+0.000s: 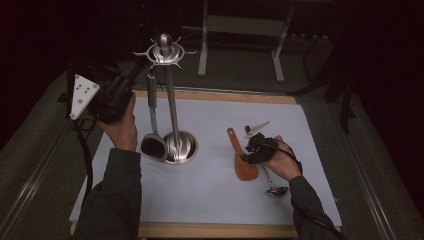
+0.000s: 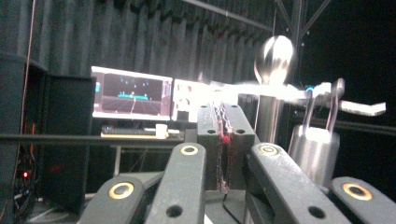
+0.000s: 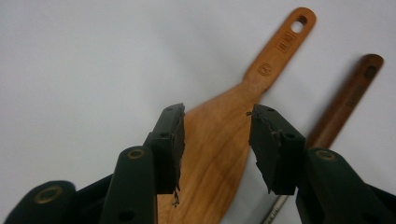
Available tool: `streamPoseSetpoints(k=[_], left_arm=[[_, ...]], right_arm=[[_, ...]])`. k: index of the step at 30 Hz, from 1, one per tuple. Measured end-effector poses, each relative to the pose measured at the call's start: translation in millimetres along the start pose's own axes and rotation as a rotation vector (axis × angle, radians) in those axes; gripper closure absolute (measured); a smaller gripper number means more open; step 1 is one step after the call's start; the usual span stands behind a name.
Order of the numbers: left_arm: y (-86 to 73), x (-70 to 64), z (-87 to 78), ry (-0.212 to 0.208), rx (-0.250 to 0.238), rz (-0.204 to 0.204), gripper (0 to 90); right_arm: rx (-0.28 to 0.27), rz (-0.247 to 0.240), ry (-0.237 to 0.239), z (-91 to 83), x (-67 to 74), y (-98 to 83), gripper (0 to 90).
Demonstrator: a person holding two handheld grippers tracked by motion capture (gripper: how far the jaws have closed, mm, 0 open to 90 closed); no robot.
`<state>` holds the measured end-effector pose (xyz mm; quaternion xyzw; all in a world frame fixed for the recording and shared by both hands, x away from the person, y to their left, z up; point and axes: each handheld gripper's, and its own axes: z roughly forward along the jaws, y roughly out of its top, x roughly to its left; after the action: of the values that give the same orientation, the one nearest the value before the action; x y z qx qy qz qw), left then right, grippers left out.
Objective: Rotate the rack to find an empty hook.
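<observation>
- The right gripper [image 3: 217, 128] hovers low over the wooden spatula [image 3: 224, 140] on the white mat [image 1: 210, 185], jaws apart and holding nothing; the blade lies below the gap.
- A spoon [image 1: 272, 186] with a wooden handle lies just beside the spatula.
- The left gripper [image 2: 223, 140] is up by the rack [image 1: 172, 100], jaws almost together, nothing between them.
- The ladle [image 1: 153, 135] hangs from a rack hook, its bowl low beside the base.
</observation>
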<state>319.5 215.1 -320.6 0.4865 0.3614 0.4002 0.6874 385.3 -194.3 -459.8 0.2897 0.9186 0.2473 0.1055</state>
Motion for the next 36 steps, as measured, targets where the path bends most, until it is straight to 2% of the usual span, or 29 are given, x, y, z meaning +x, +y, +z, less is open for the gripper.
streamPoseSetpoints(k=[9,12,13,14,15,17,20,21,22,23,24,26,30,36], left_arm=[[-37.5,16.0,-24.5,0.033,0.066,-0.045,87.4],[-52.4,19.1,-32.1,0.044,0.1,-0.045,87.1],[-52.4,19.1,-32.1,0.044,0.1,-0.045,87.0],[-63.2,20.6,-37.0,0.047,0.13,-0.042,87.0],[-63.2,20.6,-37.0,0.047,0.13,-0.042,86.7],[-81.9,23.4,-45.0,0.054,0.175,-0.043,86.4],[-102.5,25.7,-54.8,0.096,0.222,-0.029,86.4],[-102.5,25.7,-54.8,0.096,0.222,-0.029,86.4],[-115.8,29.1,-60.7,0.115,0.253,-0.039,86.3],[-115.8,29.1,-60.7,0.115,0.253,-0.039,86.3],[-128.4,32.9,-66.9,0.134,0.287,-0.047,85.8],[-140.1,36.4,-73.7,0.144,0.326,-0.047,85.0],[-158.7,42.6,-88.2,0.165,0.408,-0.022,83.3],[-176.4,52.7,-100.4,0.206,0.488,-0.028,77.9]], right_arm=[[0.007,0.018,-0.014,-2.3,-7.0,-8.5,55.3],[0.011,0.02,-0.016,-1.9,-8.1,-10.3,55.2],[0.011,0.02,-0.016,-1.9,-8.1,-10.3,55.2],[0.01,0.018,-0.018,-1.7,-8.5,-10.9,55.2],[0.01,0.018,-0.018,-1.7,-8.5,-10.9,55.2],[0.011,0.023,-0.02,-2.3,-10.0,-12.8,55.2],[0.01,0.03,-0.025,-2.6,-11.1,-14.4,55.1],[0.01,0.03,-0.025,-2.6,-11.1,-14.4,55.1],[0.015,0.031,-0.027,-2.4,-11.9,-15.3,55.0],[0.017,0.031,-0.03,-2.4,-12.3,-15.7,54.9],[0.015,0.032,-0.031,-2.4,-12.8,-16.1,54.8],[0.013,0.036,-0.034,-2.9,-13.5,-16.9,54.6],[0.018,0.039,-0.042,-3.8,-15.7,-17.9,54.3],[0.016,0.055,-0.058,-3.9,-20.0,-17.6,53.9]])
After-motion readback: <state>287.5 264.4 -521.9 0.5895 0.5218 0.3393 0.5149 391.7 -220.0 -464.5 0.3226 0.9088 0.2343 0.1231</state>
